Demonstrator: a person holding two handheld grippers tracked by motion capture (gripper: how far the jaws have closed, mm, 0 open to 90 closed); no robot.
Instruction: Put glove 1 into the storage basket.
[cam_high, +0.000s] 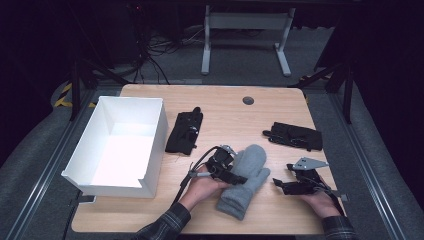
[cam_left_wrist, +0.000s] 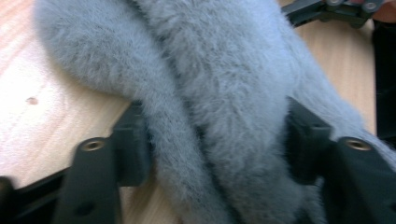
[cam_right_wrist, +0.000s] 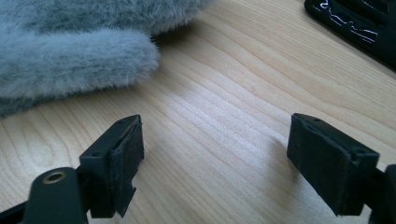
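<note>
A grey fluffy mitten lies on the wooden table near its front edge, cuff toward the person. My left gripper comes in from the mitten's left and is shut on it. In the left gripper view the fur bulges between both pads. My right gripper rests low to the right of the mitten, open. Its jaws stand wide over bare wood, with the mitten's thumb just beyond the left one.
A white open box stands at the table's left. One black glove lies beside it, and another lies at the right, whose edge appears in the right gripper view. A round cable hole sits at the back.
</note>
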